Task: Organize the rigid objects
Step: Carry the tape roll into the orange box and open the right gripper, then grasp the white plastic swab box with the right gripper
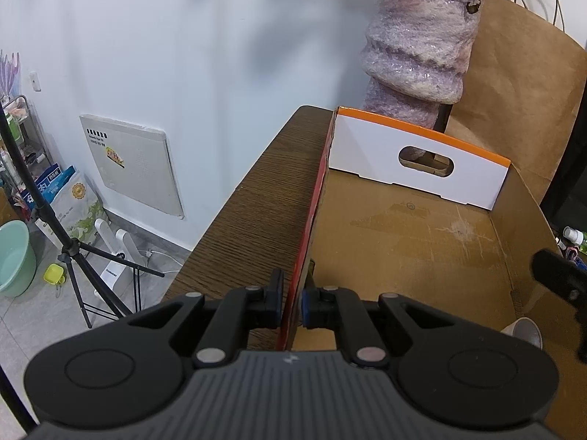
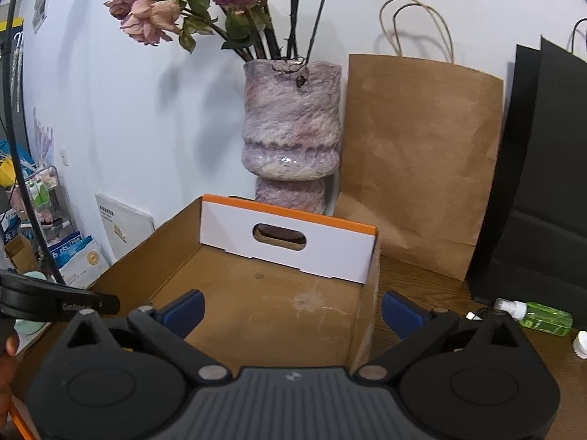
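An open cardboard box point(image 1: 422, 234) with an orange-edged white end flap stands on the dark wood table point(image 1: 253, 201). My left gripper point(image 1: 291, 302) is shut on the box's left wall, one finger outside and one inside. My right gripper point(image 2: 293, 311) is open and empty; it straddles the box's right wall point(image 2: 367, 315), one finger inside and one outside. The box point(image 2: 264, 300) shows nothing inside apart from a paper cup point(image 1: 524, 332) at its near right corner. A green bottle point(image 2: 539, 317) and a white cap point(image 2: 581, 344) lie on the table to the right of the box.
A purple vase point(image 2: 291, 132) with dried roses stands behind the box. A brown paper bag point(image 2: 418, 168) and a black bag point(image 2: 543, 198) lean on the wall at the back right. Left of the table, on the floor, are a tripod point(image 1: 73, 249) and a green basin point(image 1: 14, 256).
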